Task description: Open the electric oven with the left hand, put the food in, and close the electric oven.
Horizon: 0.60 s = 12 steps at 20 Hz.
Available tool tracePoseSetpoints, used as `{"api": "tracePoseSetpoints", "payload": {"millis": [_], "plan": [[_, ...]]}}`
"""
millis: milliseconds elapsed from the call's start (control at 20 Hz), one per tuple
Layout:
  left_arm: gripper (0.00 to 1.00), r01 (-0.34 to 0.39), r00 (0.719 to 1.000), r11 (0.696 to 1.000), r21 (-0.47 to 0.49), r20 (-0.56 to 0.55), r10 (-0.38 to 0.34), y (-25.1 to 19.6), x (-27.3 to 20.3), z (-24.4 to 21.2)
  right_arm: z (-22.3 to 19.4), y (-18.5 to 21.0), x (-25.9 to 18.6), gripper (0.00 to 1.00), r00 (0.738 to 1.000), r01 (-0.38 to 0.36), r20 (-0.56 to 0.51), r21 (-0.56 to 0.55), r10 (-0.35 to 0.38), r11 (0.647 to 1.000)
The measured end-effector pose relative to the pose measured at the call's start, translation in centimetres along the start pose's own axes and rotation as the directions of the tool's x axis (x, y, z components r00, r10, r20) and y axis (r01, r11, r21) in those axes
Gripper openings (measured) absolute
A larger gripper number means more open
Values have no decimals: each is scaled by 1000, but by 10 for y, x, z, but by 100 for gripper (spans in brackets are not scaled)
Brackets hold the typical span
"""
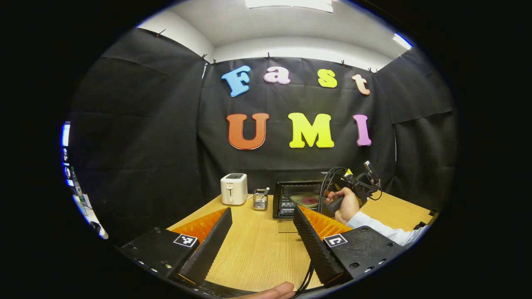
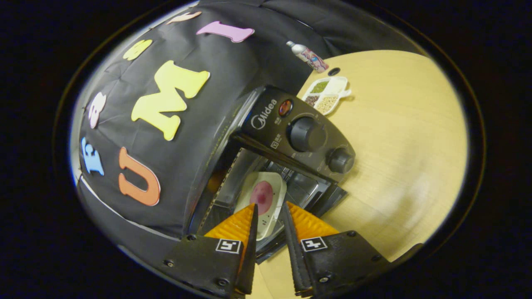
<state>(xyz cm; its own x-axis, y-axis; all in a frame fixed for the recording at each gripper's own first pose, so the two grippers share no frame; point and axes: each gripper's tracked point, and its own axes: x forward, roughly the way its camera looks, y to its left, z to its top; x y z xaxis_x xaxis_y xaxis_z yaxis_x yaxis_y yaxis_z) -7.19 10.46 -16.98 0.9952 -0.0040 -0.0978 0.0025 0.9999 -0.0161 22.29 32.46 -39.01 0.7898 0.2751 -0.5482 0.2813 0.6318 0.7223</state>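
— We see black cloth (image 1: pixel 158 124) walling the booth, clipped along its top edge.

— Above it, we note a white ceiling (image 1: pixel 291 25) with lit panels; below, a wooden table (image 1: pixel 257 249).

Left gripper view: set back over the surface (image 1: pixel 257 249), level, facing the back wall. Right gripper view: tilted, close at the oven (image 2: pixel 291 141) mouth. Both views take in the oven (image 1: pixel 297 199).

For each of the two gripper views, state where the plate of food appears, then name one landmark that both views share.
Left gripper view: the plate of food sits right of centre, inside the open oven at the table's far edge, behind the person's hand.
Right gripper view: the plate lies low at centre, inside the oven cavity, just above the right gripper.
Shared landmark: the oven.
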Motion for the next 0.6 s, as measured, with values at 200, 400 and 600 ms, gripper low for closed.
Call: {"api": "tracePoseSetpoints", "payload": {"millis": [200, 400, 600], "plan": [[94, 6, 999, 1000, 4, -31, -6, -4, 1, -4, 20, -7, -34, 44, 997, 21, 83, -191, -5, 981], [94, 15, 998, 1000, -4, -55, -15, -13, 4, -10, 53, -7, -79, 58, 981, 35, 192, -363, 37, 931], [94, 34, 994, 999, 5, -100, -34, -28, 13, -24, 88, 10, -121, 82, 957, -3, 245, -519, 152, 855]]}}
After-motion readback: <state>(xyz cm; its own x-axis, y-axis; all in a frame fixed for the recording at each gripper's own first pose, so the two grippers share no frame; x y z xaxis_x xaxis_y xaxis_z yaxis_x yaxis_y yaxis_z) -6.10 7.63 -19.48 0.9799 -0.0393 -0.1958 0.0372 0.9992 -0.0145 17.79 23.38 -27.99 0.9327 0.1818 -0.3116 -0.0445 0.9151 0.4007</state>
